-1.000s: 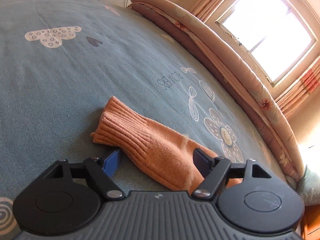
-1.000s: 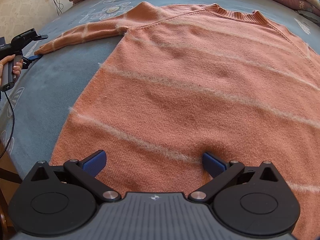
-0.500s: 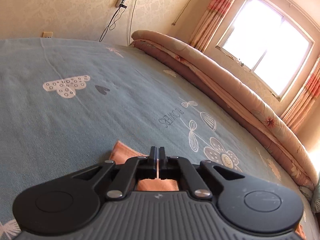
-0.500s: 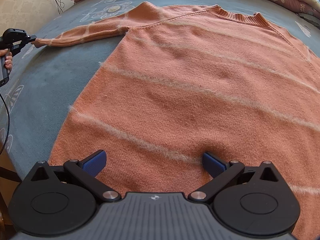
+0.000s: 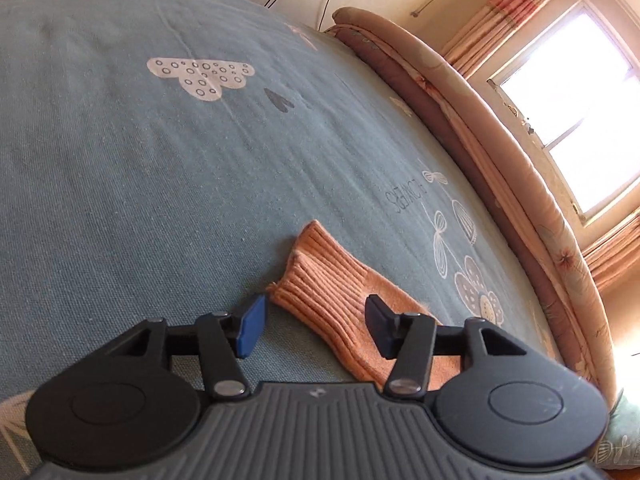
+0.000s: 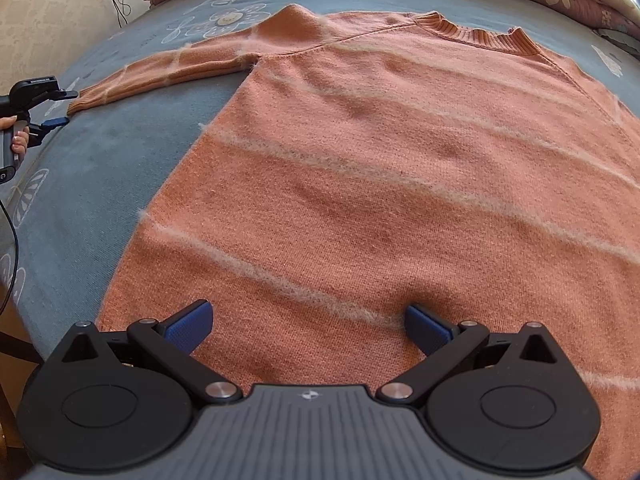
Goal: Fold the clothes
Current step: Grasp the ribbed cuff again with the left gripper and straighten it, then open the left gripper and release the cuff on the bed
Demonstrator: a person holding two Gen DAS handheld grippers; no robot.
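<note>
Sweater: my orange knitted sweater [image 6: 400, 168] with pale fuzzy stripes lies flat on the bed, front side spread out, the ribbed collar [image 6: 476, 34] at the far end.
Sleeve: one long sleeve [image 6: 168, 70] stretches out to the side over the blue-grey bed sheet [image 5: 140, 180]; its ribbed cuff [image 5: 320, 280] lies flat on the sheet.
Left tool: my left tool [image 5: 316, 326] is half open, and its jaws have just been opening. The cuff lies between the two fingers, but the pads do not press on it. The blue pad stands beside the edge of the cuff, the dark finger is over the sleeve cloth.
Left hand: in the right wrist view my hand [image 6: 18, 138] holds the handle of this tool at the edge of the bed, just beside the cuff end.
Right tool: my right tool [image 6: 308, 328] is wide open over the lower part of the sweater body, near the hem. It holds nothing; whether the finger tips touch the knit I cannot tell.
Bed: a folded quilt [image 5: 500, 128] with flower print lies along the far side, under a bright window [image 5: 576, 112] with striped curtains.
</note>
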